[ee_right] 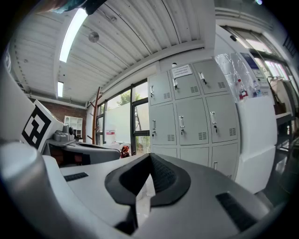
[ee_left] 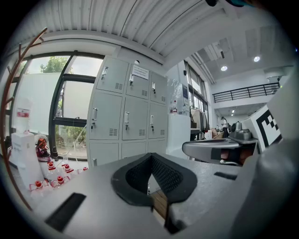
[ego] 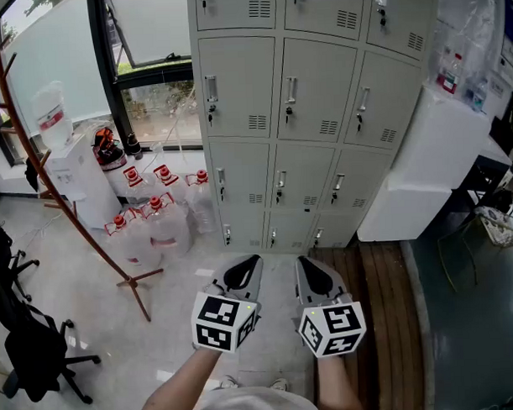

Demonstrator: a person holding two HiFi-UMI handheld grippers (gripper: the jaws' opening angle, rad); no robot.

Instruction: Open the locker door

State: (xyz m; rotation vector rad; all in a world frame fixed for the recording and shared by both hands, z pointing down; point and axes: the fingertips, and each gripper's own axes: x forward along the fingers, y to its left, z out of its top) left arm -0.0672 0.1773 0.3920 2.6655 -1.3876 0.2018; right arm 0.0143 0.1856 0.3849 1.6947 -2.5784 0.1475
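Note:
A grey bank of lockers (ego: 311, 97) stands ahead of me, every door closed, each with a small handle and a key. It also shows in the left gripper view as the lockers (ee_left: 126, 116) and in the right gripper view as the lockers (ee_right: 187, 116). My left gripper (ego: 252, 261) and right gripper (ego: 300, 262) are held side by side above the floor, well short of the doors and pointing toward them. The left gripper (ee_left: 150, 156) is shut with nothing in it. The right gripper (ee_right: 149, 156) is likewise shut and empty.
Several red-capped water bottles (ego: 156, 216) stand on the floor left of the lockers, beside a water dispenser (ego: 66, 164) and a leaning wooden coat rack (ego: 72, 223). A white cabinet (ego: 423, 169) abuts the lockers' right side. A black office chair (ego: 26, 351) is at the lower left.

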